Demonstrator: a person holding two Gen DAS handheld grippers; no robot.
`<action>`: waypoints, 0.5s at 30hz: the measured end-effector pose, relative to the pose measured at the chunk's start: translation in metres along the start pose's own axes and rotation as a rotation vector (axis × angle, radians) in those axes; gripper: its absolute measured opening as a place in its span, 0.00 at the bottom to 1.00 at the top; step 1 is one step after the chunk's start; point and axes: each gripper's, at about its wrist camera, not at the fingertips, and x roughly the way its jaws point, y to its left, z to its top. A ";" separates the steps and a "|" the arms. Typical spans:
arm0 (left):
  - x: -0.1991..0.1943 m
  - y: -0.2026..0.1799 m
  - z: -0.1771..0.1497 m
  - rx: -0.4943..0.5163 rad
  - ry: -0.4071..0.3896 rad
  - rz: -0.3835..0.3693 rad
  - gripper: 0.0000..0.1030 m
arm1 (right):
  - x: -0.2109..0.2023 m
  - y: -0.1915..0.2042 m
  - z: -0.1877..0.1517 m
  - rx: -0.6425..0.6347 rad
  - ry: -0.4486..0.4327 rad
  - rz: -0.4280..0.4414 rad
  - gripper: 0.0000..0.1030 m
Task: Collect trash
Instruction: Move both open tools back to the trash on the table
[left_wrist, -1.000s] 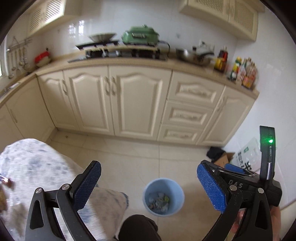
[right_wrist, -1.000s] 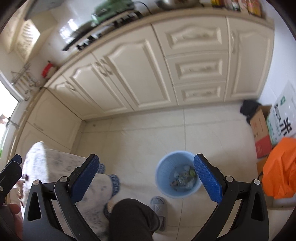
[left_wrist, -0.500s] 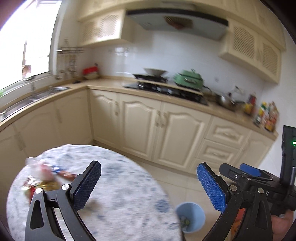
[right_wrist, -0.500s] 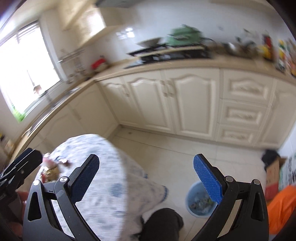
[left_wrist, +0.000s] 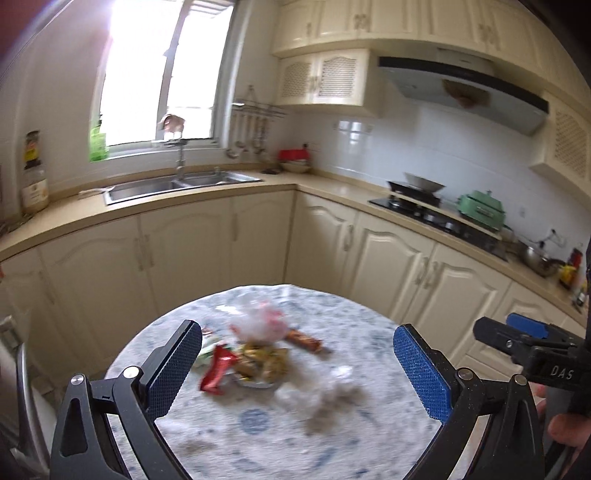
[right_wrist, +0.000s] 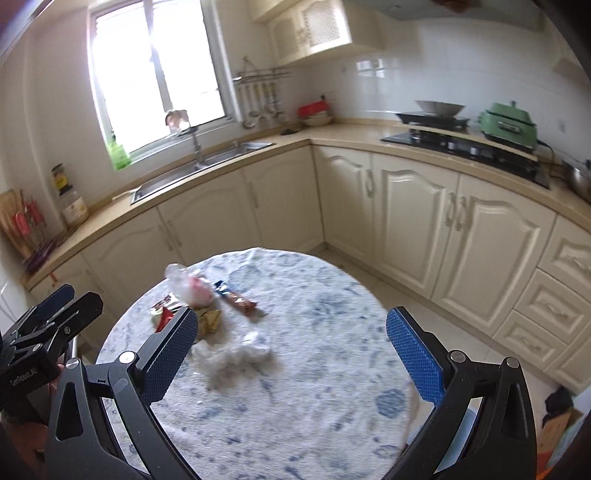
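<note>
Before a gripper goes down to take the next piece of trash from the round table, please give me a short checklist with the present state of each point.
1. Left gripper open and empty: ok.
2. Right gripper open and empty: ok.
3. Trash on the table in view: ok; red wrapper, brown snack bar, crumpled tissue, plastic bag.
4. Pieces apart enough for a single grasp: cannot tell, the picture is blurred.
5. Bin in view for the drop: not ok, it shows in neither view.

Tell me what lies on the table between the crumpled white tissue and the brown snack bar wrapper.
Only bare blue-patterned tablecloth separates the crumpled white tissue from the brown snack bar wrapper; the right wrist view shows it most clearly.
</note>
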 end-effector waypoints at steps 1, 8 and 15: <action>-0.003 0.009 -0.004 -0.010 0.006 0.019 0.99 | 0.008 0.008 0.000 -0.015 0.015 0.008 1.00; -0.001 0.039 -0.024 -0.067 0.081 0.105 0.99 | 0.059 0.038 -0.011 -0.060 0.121 0.040 1.00; 0.026 0.046 -0.033 -0.077 0.170 0.138 0.99 | 0.113 0.057 -0.035 -0.102 0.251 0.068 1.00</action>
